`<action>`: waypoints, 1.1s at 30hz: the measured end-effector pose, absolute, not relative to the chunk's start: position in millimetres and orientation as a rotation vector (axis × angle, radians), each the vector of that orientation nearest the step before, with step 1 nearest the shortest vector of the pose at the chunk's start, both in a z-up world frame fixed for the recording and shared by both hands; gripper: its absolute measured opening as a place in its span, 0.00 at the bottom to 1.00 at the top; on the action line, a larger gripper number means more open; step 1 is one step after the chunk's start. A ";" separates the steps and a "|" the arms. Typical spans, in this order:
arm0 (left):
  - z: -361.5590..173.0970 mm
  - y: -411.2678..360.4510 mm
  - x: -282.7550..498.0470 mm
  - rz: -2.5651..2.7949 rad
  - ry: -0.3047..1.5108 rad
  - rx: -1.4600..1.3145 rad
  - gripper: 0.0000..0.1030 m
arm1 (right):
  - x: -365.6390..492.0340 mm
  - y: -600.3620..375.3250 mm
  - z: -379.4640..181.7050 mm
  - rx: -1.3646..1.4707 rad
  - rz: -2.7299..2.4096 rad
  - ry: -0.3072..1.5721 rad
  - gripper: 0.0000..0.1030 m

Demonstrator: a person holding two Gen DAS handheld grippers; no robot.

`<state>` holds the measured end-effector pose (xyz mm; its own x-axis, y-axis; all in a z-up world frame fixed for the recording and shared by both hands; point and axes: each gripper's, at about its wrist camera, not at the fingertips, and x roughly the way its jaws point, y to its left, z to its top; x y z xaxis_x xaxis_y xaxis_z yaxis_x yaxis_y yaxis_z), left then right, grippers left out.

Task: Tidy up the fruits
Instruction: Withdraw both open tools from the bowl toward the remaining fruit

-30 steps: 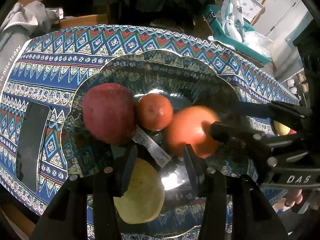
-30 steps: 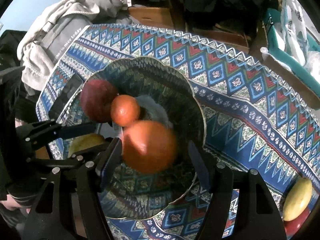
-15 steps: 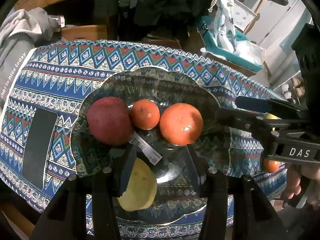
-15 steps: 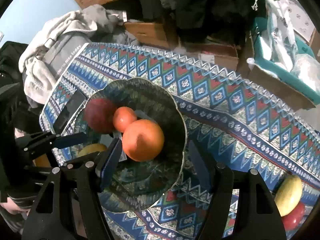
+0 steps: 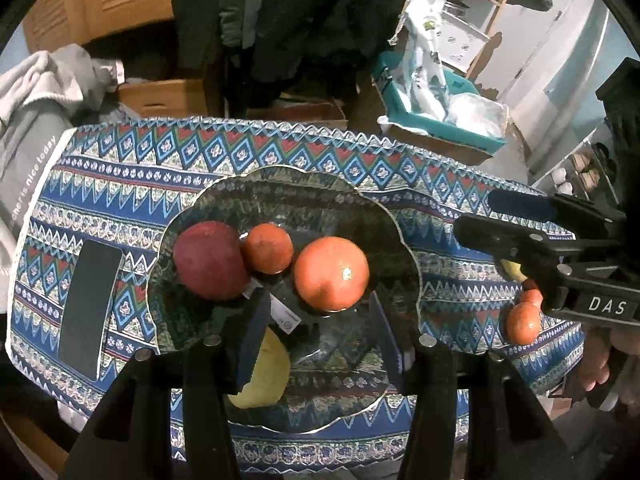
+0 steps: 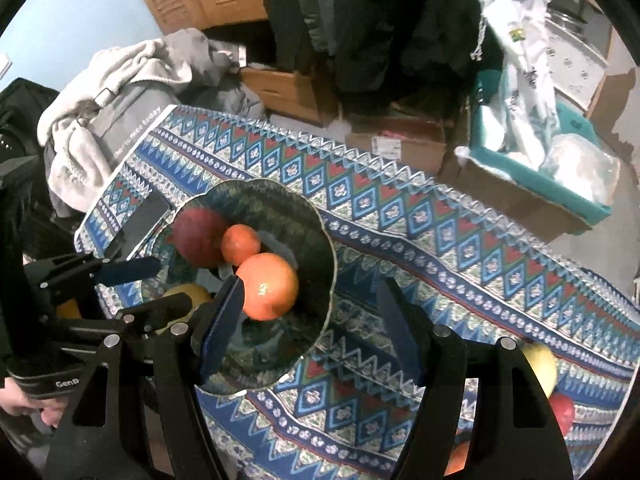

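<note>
Both claws hang empty above the bowl [image 6: 320, 216], the left gripper [image 5: 316, 328] opening and the right gripper [image 6: 308, 320] released, while the loose fruits [image 6: 552, 384] lie low to the right gripper's right, nearer that hand.

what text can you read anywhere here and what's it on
"DAS": white letters on the right gripper's black body.
"Gen", then cut off: on the left gripper's body.
"nice today", earlier letters unclear: on the grey cloth beside the table.
White tag in the bowl: too small to read.
</note>
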<state>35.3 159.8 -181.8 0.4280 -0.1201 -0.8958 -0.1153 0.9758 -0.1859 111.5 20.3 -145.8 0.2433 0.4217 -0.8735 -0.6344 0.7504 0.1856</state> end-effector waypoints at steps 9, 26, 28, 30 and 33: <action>-159.5 137.9 30.0 -0.044 1.092 -0.202 0.61 | 100.2 -7.7 -121.3 -0.228 0.696 1.066 0.68; -131.7 67.1 40.9 -0.118 1.067 -0.125 0.78 | 94.4 -105.8 -90.7 -0.183 0.566 1.017 0.76; -130.5 57.2 42.1 -0.128 1.070 -0.109 0.78 | 96.3 -122.9 -90.6 -0.168 0.539 1.021 0.76; -129.0 46.5 43.4 -0.138 1.070 -0.093 0.78 | 97.9 -135.5 -90.8 -0.158 0.519 1.026 0.76; -127.5 32.4 45.7 -0.154 1.072 -0.079 0.78 | 99.9 -156.4 -91.0 -0.147 0.482 1.031 0.77</action>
